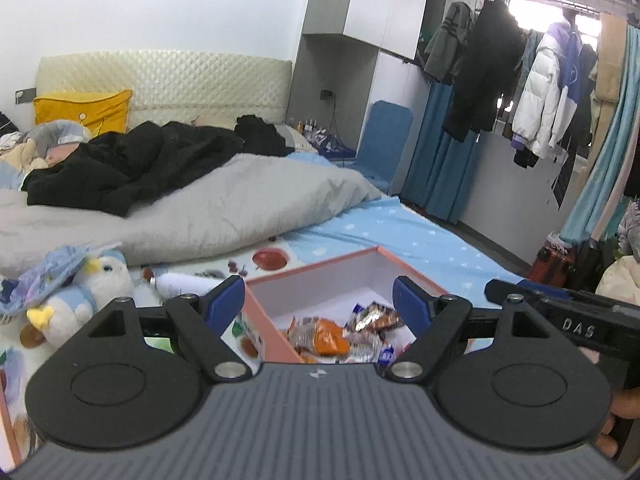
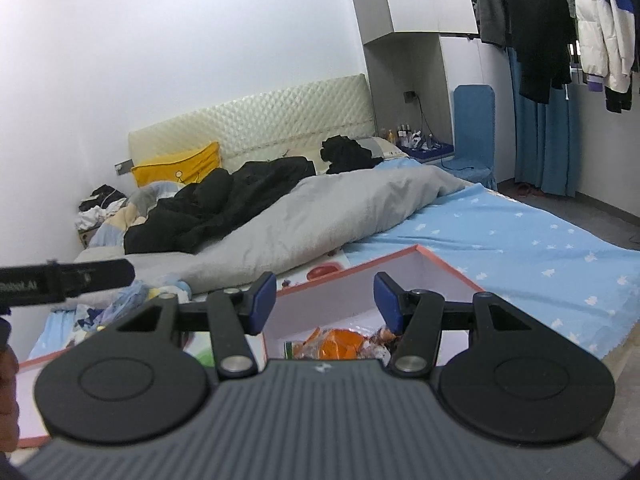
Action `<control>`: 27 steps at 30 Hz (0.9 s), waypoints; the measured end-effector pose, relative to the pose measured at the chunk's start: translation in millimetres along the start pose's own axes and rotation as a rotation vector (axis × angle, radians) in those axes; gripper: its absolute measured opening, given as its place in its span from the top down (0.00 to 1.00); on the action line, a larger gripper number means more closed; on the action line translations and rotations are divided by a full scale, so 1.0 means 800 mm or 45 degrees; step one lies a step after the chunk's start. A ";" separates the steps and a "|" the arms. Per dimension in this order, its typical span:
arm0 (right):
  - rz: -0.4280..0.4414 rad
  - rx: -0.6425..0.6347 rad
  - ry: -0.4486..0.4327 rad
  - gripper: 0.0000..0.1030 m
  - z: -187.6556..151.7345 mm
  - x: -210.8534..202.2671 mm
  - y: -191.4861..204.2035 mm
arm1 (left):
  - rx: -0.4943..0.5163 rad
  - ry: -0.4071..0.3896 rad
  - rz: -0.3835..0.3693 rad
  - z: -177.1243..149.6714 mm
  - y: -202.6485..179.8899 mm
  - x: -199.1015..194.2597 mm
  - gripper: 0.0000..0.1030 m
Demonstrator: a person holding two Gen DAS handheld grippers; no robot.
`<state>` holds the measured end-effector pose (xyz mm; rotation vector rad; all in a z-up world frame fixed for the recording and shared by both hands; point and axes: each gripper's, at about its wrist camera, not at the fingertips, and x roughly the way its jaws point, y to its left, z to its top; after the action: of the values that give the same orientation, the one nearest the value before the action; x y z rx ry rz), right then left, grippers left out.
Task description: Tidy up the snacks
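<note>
Left wrist view, both hand-held grippers (image 1: pixel 318 300) (image 2: pixel 325 300) agape, empty, above pink-rimmed box (image 1: pixel 416 270) edges.

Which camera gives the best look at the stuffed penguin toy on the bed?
The left wrist view: the stuffed penguin toy lies in full sight left of the pink box. In the right wrist view its spot is mostly hidden behind the other gripper and crumpled cloth.

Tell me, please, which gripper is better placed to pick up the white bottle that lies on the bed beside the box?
Probably the left gripper. Its jaws are open and empty, and the white bottle lies just beyond its left finger, outside the pink box. The right gripper faces the box.
</note>
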<state>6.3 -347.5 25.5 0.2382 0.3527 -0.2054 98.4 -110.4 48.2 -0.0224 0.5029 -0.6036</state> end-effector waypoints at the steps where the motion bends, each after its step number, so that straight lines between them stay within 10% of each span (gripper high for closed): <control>1: -0.002 0.004 0.005 0.45 -0.004 -0.001 0.000 | -0.006 0.006 0.002 -0.006 0.001 -0.002 0.18; 27: 0.010 0.040 0.180 0.45 -0.092 -0.018 0.003 | -0.042 0.117 0.102 -0.096 -0.014 -0.020 0.18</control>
<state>-29.4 -323.2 -36.1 0.2862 0.4888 -0.1869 46.3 -101.4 -10.2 -0.0054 0.6004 -0.5194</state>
